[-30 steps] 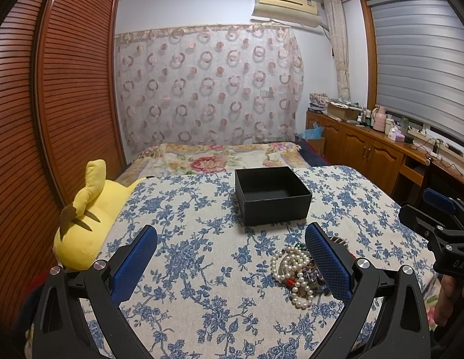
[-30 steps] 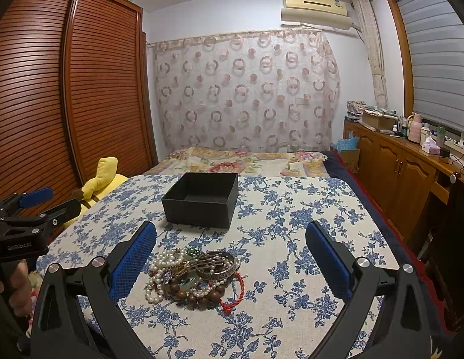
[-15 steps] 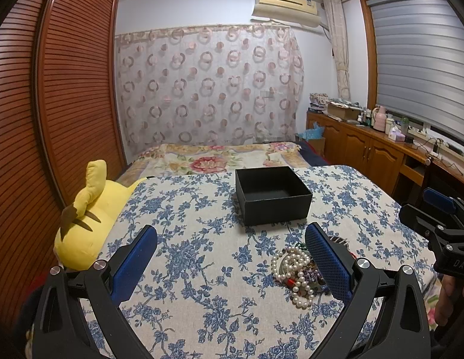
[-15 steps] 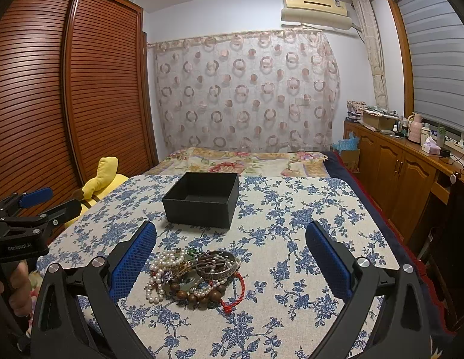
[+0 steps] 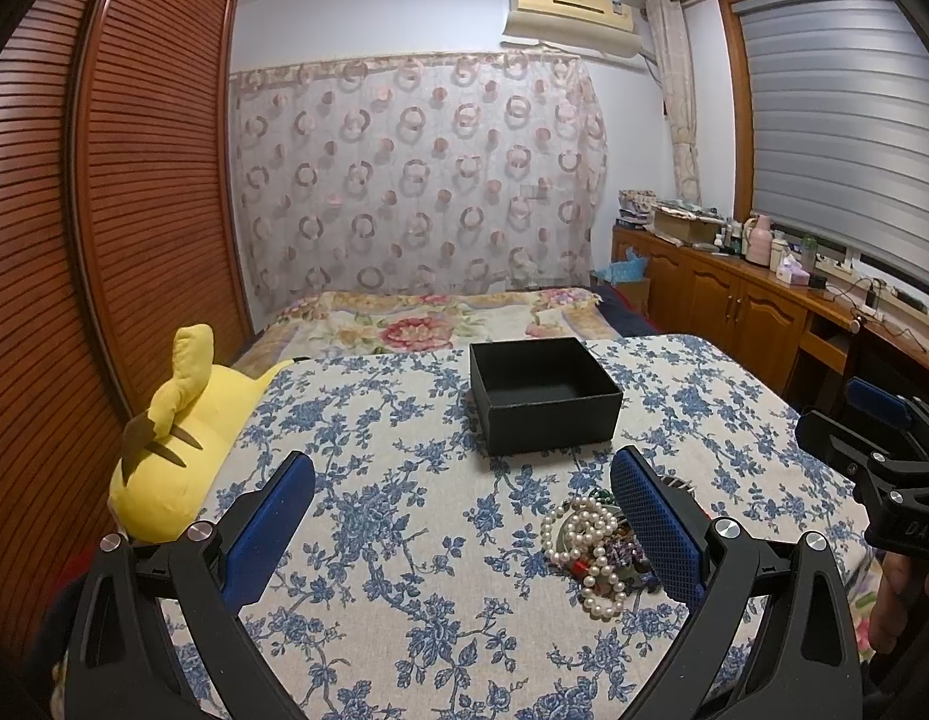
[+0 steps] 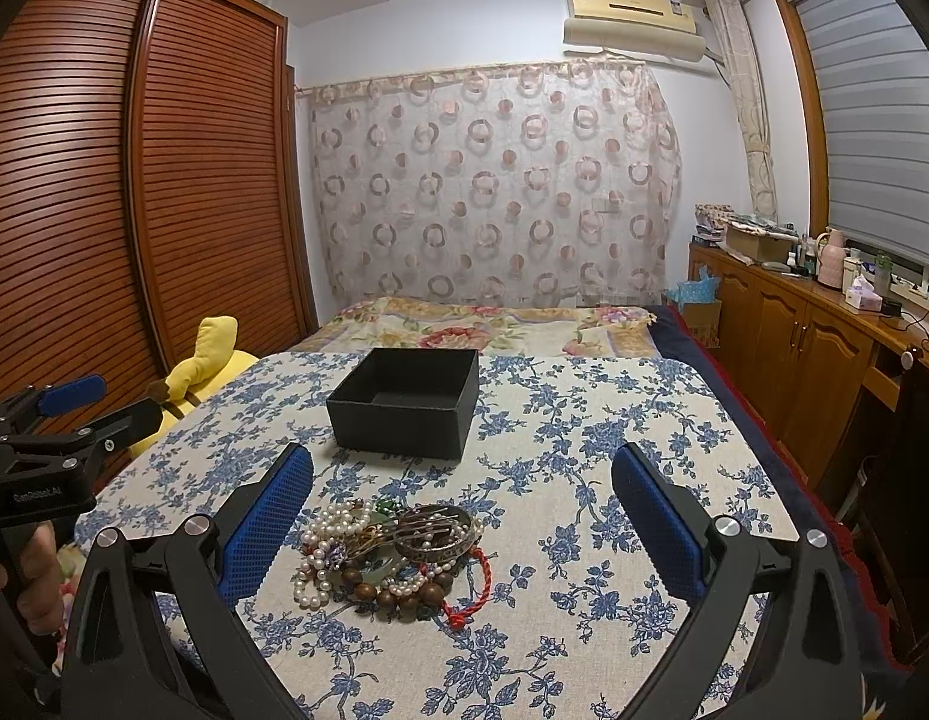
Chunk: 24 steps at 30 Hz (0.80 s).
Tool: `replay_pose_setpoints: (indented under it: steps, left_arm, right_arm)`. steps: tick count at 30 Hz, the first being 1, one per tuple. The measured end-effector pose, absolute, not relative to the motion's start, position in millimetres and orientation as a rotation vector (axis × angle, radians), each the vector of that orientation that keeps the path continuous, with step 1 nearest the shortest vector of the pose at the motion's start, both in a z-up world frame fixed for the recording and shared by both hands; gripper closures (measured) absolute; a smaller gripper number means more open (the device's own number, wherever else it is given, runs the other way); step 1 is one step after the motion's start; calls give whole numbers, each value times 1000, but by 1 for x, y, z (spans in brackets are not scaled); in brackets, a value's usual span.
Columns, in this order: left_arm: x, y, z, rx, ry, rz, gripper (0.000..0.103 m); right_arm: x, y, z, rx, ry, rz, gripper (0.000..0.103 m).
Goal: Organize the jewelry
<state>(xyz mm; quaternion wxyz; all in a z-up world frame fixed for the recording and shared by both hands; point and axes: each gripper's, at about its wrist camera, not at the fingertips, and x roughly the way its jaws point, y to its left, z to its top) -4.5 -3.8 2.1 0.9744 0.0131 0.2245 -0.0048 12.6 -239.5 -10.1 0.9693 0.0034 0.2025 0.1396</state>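
A: Where is the jewelry from where you stand?

B: Your pile of jewelry [image 6: 392,552] lies on the blue-flowered cloth [image 6: 584,420], on the near side of the black box [image 6: 404,411] and apart from it. In your right camera it sits low between the fingers, closer to the left pad. You can pick out a pearl strand [image 6: 320,540], a metal bangle [image 6: 440,531], brown wooden beads [image 6: 392,597] and a red cord [image 6: 473,591], all tangled together.

A: And the box?

B: It is open on top, and its inside looks dark and bare as far as you can see.

A: How are your tongs?

B: Your right gripper [image 6: 461,516] has its jaws spread wide, pinching nothing, hanging above the cloth. Your left gripper [image 5: 461,516] is spread just as wide, also with nothing in it. In its view the pile lies partly behind the right-hand blue pad [image 5: 656,522], with only the pearls showing plainly.

A: Anything else nearby?

B: A yellow plush toy [image 5: 182,438] lies at the left edge of the cloth, beside the slatted wooden wardrobe [image 5: 104,240]. Each hand shows in the other camera's edge, gripping its handle.
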Motion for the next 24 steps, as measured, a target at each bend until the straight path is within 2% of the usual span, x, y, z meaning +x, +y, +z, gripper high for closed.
replay_pose_setpoints:
  steps: [9,21,24]
  left_arm:
    - [-5,-4,14,24,461,-18,8]
    - [17,0,-25,4,570,-96,8]
    - [22,-1,-36,-2,605,-123,8]
  right_arm:
    - [13,-241,-10,7,410,281,2]
    - [17,-239,-17,-12,439,316,3]
    - [21,-244,-24,-14,457,336,9]
